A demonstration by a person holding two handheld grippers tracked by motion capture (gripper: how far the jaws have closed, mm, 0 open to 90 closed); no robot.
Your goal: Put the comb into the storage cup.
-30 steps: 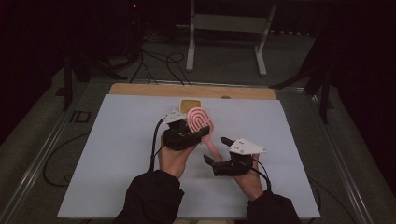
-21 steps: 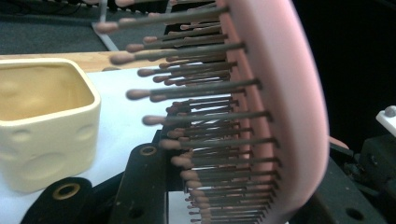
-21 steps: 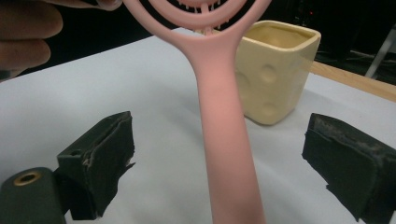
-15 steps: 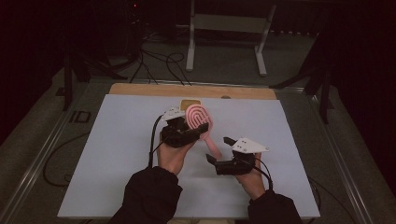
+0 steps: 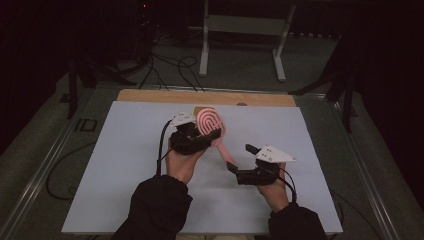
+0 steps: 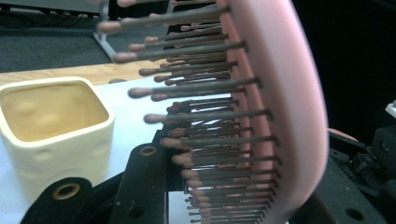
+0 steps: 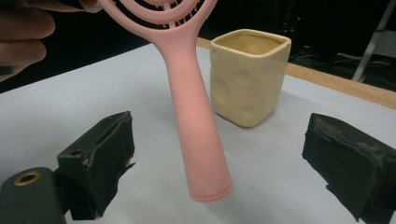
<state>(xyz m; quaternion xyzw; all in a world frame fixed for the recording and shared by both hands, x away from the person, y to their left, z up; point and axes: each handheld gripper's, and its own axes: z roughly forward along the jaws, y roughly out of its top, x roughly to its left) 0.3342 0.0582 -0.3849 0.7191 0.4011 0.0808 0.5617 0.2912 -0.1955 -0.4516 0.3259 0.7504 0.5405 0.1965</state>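
Nearest us, our right gripper [image 5: 240, 159] hung above the white mat [image 5: 125, 200] toward its near edge, right of centre, its two black jaws standing well apart with nothing pressed between them; in the right gripper view the pink handle of the hairbrush [image 7: 196, 121] dropped down between those jaws without touching either pad. A little farther in, our left gripper [image 5: 200, 142] had its jaws clamped on the head of the brush, holding it lifted clear of the mat near the middle, bristles [image 6: 201, 121] turned sideways and the handle slanting down toward our right hand. Beyond it, toward the far edge of the mat, stood the cream square cup [image 7: 247, 77], upright and apart from the brush. We judged the step to be a handover: the right jaws should have centred on the handle and closed squarely before the left let go, so the brush would not swing or slip.
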